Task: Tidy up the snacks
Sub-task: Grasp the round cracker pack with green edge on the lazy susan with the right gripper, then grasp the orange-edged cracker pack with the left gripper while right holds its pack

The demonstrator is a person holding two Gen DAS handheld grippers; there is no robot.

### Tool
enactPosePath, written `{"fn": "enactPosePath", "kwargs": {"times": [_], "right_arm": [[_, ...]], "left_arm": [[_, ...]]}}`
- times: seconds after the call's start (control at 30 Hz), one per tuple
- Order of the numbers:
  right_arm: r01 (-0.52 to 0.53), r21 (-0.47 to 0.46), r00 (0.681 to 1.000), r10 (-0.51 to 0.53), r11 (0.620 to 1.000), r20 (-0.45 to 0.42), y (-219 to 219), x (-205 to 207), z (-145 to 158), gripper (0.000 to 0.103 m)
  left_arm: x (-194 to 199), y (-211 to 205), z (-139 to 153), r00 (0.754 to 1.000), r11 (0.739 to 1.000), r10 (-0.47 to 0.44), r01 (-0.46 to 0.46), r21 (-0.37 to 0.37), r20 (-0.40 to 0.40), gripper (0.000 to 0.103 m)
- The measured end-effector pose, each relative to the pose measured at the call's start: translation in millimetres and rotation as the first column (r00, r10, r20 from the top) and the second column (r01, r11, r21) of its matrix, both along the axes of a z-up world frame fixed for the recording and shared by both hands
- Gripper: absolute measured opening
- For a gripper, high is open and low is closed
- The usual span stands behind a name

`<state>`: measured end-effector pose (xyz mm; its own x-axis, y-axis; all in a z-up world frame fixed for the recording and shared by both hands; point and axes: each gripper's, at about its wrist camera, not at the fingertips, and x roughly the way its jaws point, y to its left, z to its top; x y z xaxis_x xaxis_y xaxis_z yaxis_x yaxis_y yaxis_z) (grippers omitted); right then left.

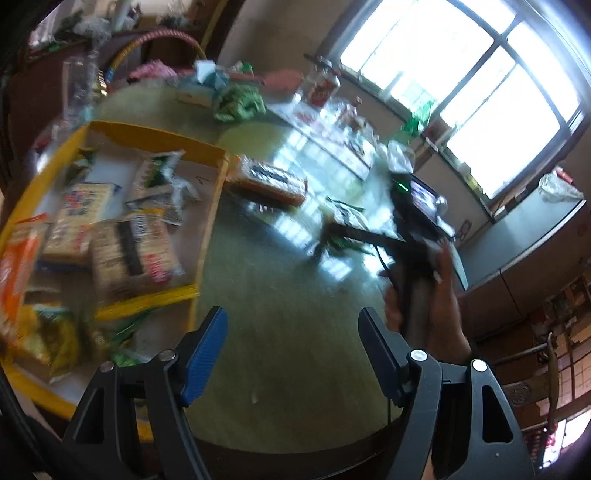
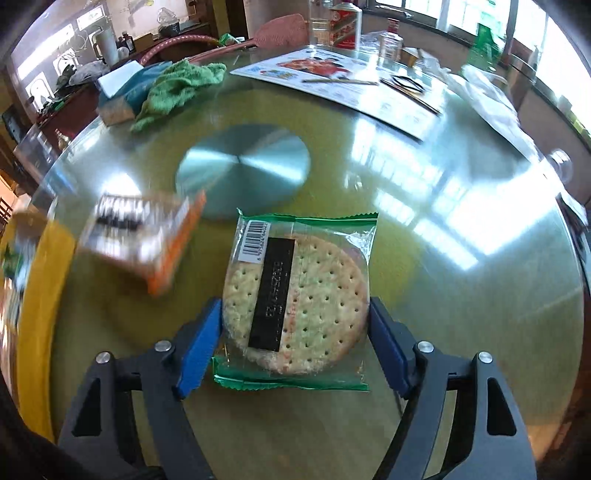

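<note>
My right gripper [image 2: 295,317] is shut on a clear, green-edged packet of round crackers [image 2: 299,291], gripping its two sides above the glass table [image 2: 443,295]. An orange snack pack [image 2: 147,236] lies blurred to its left; it also shows in the left wrist view [image 1: 271,181]. My left gripper [image 1: 293,325] is open and empty over the table, beside a yellow-rimmed box [image 1: 207,221] with several snack packets [image 1: 133,251] in it. The right gripper with the packet shows blurred in the left wrist view [image 1: 343,225].
A metal turntable disc [image 2: 242,170] sits at the table's centre. A green cloth [image 2: 177,85], a printed sheet [image 2: 332,85], bottles [image 2: 343,22] and plastic bags [image 2: 487,99] crowd the far side. The box's yellow edge [image 2: 40,295] is at the left.
</note>
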<state>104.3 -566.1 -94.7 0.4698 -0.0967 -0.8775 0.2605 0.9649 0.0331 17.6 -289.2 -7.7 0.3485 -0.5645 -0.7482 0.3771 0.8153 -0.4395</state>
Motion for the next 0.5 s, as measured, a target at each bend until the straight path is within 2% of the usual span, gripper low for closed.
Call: {"fn": "enactPosePath", "kwargs": {"times": [0.13, 0.27, 0.43, 0.5], "right_arm": [[0.036, 0.008, 0.999, -0.036, 0.999, 0.013, -15, -68, 0, 0.077], [0.073, 0.015, 0.997, -0.074, 0.997, 0.033, -20, -122, 0, 0.077], [0.091, 0.088, 0.992, -0.097, 0.992, 0.077, -23, -159, 1, 0.077], [0.090, 0.097, 0.991, -0.099, 0.991, 0.093, -23, -164, 1, 0.077]], "left_arm": [[26, -28, -4, 0.999, 1.000, 0.001, 0.000, 0.016, -0.050, 0.073], [68, -57, -15, 0.984, 0.994, 0.108, -0.108, 0.012, -0.139, 0.073], [138, -101, -35, 0.946, 0.968, 0.249, -0.240, 0.069, -0.210, 0.073], [162, -113, -42, 0.921, 0.944, 0.328, -0.311, 0.112, -0.209, 0.073]]}}
